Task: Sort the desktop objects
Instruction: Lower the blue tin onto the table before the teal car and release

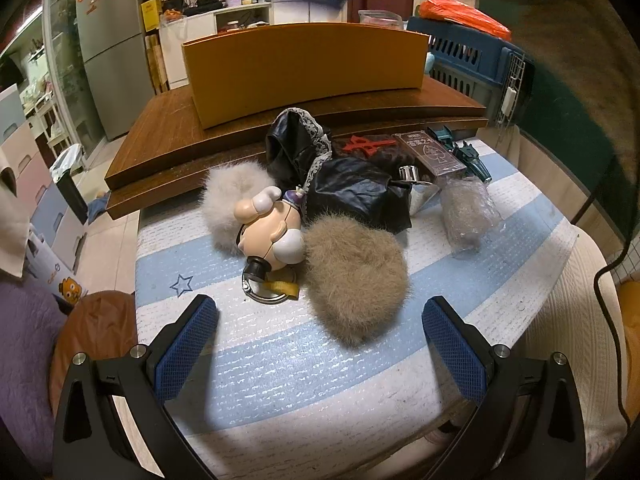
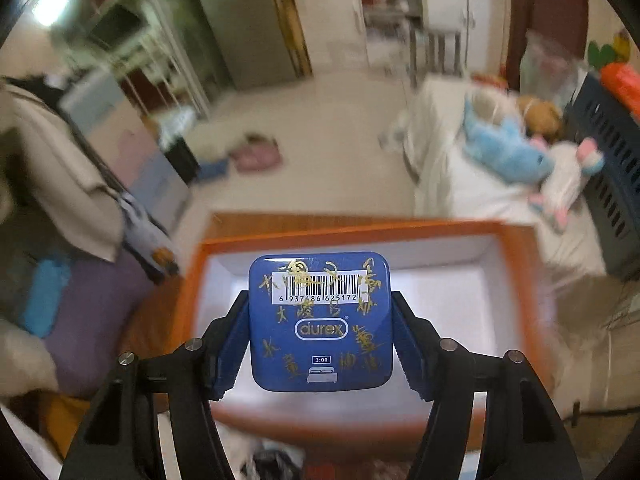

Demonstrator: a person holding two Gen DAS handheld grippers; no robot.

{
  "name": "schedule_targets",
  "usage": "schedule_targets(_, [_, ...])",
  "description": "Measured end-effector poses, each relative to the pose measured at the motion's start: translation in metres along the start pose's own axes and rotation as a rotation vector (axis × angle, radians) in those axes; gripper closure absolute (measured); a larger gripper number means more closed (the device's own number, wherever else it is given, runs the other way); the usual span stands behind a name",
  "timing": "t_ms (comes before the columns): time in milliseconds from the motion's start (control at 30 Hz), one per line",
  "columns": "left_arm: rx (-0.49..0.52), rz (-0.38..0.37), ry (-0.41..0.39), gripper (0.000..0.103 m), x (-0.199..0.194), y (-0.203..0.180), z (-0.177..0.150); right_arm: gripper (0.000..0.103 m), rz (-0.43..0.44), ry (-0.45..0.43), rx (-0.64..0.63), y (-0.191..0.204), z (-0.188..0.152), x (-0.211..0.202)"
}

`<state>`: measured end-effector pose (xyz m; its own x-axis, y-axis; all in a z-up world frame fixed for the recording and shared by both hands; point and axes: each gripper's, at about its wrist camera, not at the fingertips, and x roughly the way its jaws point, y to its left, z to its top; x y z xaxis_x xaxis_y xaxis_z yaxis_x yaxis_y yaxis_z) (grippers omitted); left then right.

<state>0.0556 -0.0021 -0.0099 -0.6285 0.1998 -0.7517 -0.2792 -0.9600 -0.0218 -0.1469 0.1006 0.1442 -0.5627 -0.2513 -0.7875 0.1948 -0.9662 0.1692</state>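
You're holding the blue tin (image 2: 320,322) clamped in your right gripper (image 2: 320,344), and it's hanging right over the orange box (image 2: 516,240), so just drop straight down. Left gripper (image 1: 320,344) is sitting wide apart, empty.

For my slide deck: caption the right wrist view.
Right tool grips a square blue tin above an orange-rimmed white box.

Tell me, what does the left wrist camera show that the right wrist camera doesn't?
Only the left view shows the open left gripper above a striped mat with a doll, fur pompoms and black cloth. Only the right view shows the right gripper shut on a blue tin, and the box's white inside. Both show the orange box.
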Motion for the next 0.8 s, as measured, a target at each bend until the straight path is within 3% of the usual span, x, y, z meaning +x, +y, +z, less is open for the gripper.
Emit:
schedule_targets(100, [-0.001, 0.001, 0.001, 0.0, 0.0, 0.0, 0.0, 0.038, 0.0, -0.036, 0.002, -0.024, -0.032, -0.05])
schedule_targets(167, [-0.002, 0.002, 0.003, 0.0, 0.0, 0.0, 0.001, 0.037, -0.018, -0.006, 0.026, -0.047, -0.066, -0.064])
schedule_targets(267, [-0.007, 0.006, 0.013, 0.0, 0.0, 0.0, 0.001, 0.037, -0.085, 0.104, 0.066, -0.076, -0.134, -0.055])
schedule_targets(400, [-0.017, 0.016, 0.028, 0.0, 0.0, 0.001, 0.003, 0.037, -0.134, 0.24, 0.085, -0.082, -0.201, -0.019])
schedule_targets(600, [-0.036, 0.03, 0.088, 0.0, 0.002, 0.002, 0.009, 0.037, -0.219, 0.218, -0.011, -0.057, -0.211, 0.009])
schedule_targets(700, [-0.041, 0.036, 0.099, 0.0, 0.003, 0.002, 0.009, 0.037, -0.206, 0.214, -0.006, -0.054, -0.204, 0.013])
schedule_targets(800, [-0.051, 0.045, 0.098, 0.0, 0.002, 0.001, 0.008, 0.036, -0.167, 0.135, -0.005, -0.052, -0.206, 0.0])
